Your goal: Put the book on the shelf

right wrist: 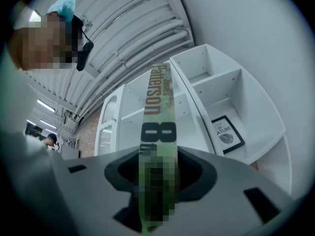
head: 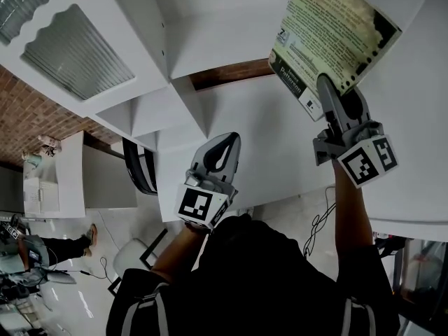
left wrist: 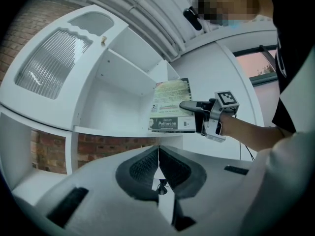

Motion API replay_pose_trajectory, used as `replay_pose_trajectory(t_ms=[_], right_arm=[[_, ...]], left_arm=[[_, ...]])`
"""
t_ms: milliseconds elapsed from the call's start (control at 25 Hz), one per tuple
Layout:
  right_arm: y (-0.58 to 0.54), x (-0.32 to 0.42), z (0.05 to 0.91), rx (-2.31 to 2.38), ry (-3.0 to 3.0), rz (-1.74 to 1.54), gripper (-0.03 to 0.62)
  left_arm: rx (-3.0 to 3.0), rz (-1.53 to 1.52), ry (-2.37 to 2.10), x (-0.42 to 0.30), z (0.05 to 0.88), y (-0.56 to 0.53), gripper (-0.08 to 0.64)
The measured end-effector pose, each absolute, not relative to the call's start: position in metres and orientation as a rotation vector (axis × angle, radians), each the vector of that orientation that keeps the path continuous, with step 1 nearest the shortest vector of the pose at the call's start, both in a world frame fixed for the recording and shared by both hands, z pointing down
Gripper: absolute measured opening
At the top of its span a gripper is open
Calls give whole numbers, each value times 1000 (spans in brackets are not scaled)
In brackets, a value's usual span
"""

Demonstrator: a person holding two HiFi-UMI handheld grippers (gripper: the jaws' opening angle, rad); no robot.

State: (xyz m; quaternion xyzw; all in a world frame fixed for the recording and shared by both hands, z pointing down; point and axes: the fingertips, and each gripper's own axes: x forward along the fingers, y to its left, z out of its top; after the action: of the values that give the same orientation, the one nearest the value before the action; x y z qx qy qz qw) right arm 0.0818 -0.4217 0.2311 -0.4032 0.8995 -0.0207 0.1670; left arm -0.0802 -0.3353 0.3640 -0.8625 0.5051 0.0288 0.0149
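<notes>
Right gripper clamped on the book at its lower edge. The book stands out ahead of the jaws, in front of the white shelf unit. Left gripper is off to its left – jaws together, nothing between them.

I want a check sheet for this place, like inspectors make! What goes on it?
Surface: white shelf with open compartments; one door has ribbed glass.
Job's things: book, held up at the shelf, not let go yet.
Clutter: framed picture in one compartment.
Tools: right tool shut on the book; left tool shut, nothing in it.
Cables: one thin cable low beside the shelf.
Surroundings: brick wall, chair, a person sitting far off.
</notes>
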Motion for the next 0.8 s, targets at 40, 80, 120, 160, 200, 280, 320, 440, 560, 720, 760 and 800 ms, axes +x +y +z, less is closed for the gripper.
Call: replay_pose_trajectory(t_ms=[40,80,120,160,200,280,320,440,560,720,760,800], right_arm=[[-429,80,228,-1152,2560,-56,163],[-436,79,225,-1160,2559,-51,164],[-443,77,223,-1168,2559,-50,163],[-450,75,220,-1175,2557,-52,163],[-457,73,219,-1180,2556,-56,164],[-471,67,215,-1189,2555,-54,164],[-478,64,214,-1197,2556,-46,163],[-495,58,213,-1221,2563,-20,163],[-511,58,211,-1250,2553,-7,164],[-528,55,211,-1289,2554,11,164],[-532,54,211,-1296,2555,17,163],[-535,53,212,-1305,2555,23,163]], left_arm=[[-2689,86,1572,-80,364,-337,18],[-2694,86,1577,-81,364,-338,18],[-2699,88,1582,-81,364,-339,18],[-2702,88,1587,-82,365,-340,18],[-2703,86,1591,-84,365,-341,18],[-2701,82,1588,-86,366,-345,18],[-2699,84,1581,-87,366,-346,18],[-2696,92,1560,-90,365,-351,18],[-2703,93,1567,-93,365,-355,18],[-2714,85,1567,-97,366,-360,18],[-2714,90,1567,-98,365,-362,19],[-2715,93,1565,-99,365,-363,18]])
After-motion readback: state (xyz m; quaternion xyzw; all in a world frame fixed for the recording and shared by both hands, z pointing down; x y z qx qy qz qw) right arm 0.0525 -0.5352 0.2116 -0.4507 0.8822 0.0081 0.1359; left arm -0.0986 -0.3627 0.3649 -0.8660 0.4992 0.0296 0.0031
